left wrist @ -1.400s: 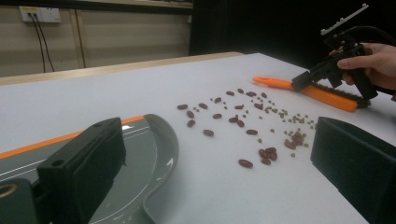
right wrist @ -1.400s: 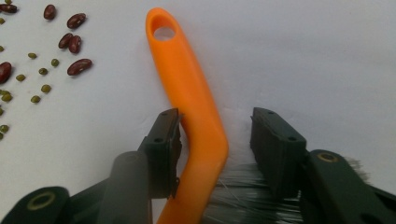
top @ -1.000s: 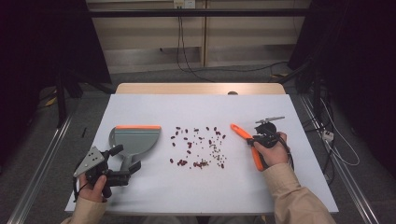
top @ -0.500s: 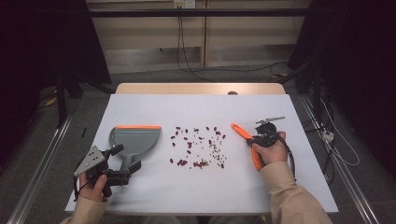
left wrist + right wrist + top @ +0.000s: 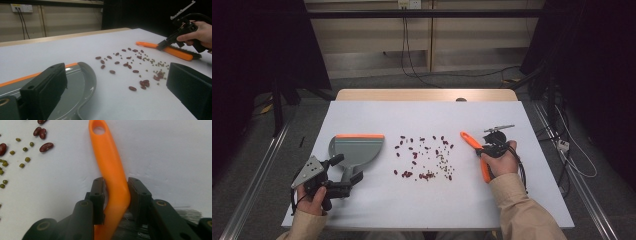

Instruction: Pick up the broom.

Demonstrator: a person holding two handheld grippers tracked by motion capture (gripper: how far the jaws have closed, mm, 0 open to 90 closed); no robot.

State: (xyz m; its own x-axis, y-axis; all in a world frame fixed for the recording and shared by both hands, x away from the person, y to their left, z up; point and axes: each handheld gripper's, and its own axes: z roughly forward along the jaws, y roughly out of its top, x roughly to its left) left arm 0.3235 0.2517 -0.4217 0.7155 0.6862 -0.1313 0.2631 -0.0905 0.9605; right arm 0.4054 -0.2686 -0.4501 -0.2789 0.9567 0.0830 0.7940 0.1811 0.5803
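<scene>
A grey dustpan point(image 5: 357, 150) with an orange front lip lies left of centre on the white table; it is also in the left gripper view point(image 5: 82, 82). My left gripper point(image 5: 348, 168) stands open at the dustpan's handle, its jaws wide apart point(image 5: 117, 75) and one on either side of it. Red and small green beans point(image 5: 424, 157) are scattered mid-table point(image 5: 135, 71). An orange brush point(image 5: 469, 140) lies to their right. My right gripper point(image 5: 484, 149) is shut on the brush's handle point(image 5: 110, 157), with both pads point(image 5: 98, 195) pressed against it.
The white table top point(image 5: 412, 215) has a wooden strip point(image 5: 427, 95) along its far edge. Cables point(image 5: 412, 65) run over the floor behind. Metal rails point(image 5: 257, 175) flank the table. Dark curtains stand at both sides.
</scene>
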